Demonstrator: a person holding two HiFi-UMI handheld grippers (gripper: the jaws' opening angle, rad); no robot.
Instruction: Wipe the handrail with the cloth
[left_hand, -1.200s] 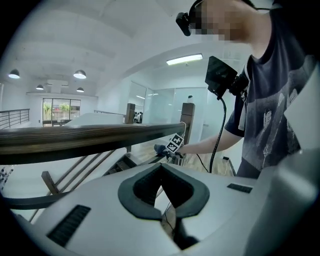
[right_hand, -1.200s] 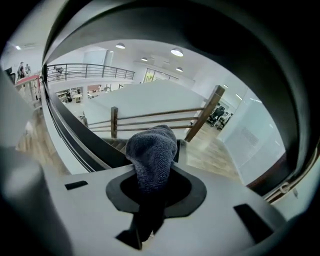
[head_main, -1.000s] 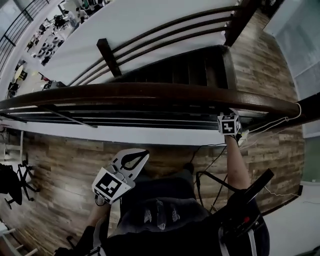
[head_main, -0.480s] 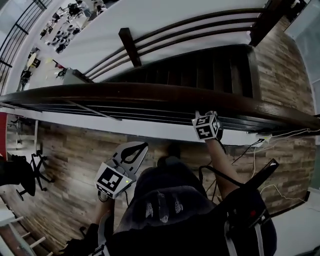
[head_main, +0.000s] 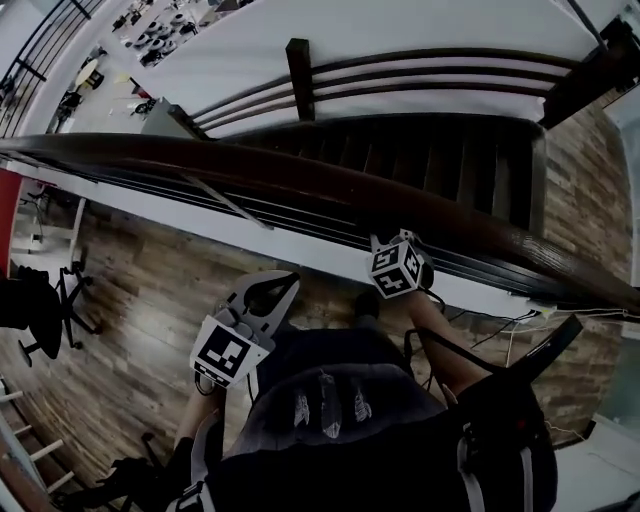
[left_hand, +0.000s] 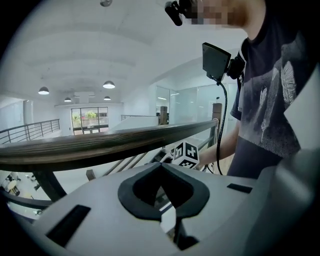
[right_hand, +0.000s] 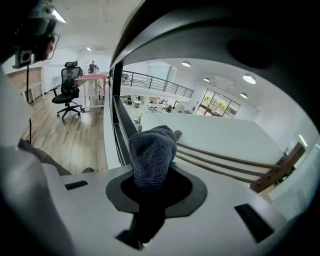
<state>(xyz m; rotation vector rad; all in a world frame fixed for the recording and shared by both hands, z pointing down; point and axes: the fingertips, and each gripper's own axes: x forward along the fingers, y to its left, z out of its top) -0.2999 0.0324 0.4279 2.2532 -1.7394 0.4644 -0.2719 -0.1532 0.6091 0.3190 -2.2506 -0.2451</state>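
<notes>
Right gripper (right_hand: 150, 175) pinches a grey-blue, nubbly cloth (right_hand: 152, 147), bunched into a rounded wad that sticks out past its jaw tips. Its marker cube (head_main: 397, 268) sits at the near edge of the handrail (head_main: 250, 160), a dark brown, glossy wooden bar close above the cloth; whether they touch cannot be told. Left gripper (left_hand: 161, 167) is pressed together on nothing, with the rail running across ahead of it.

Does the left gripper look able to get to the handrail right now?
Probably yes. The left gripper sits short of the handrail, pointing at it, with only open air between. Its jaws are together and empty, so it would only touch, not wipe.
</notes>
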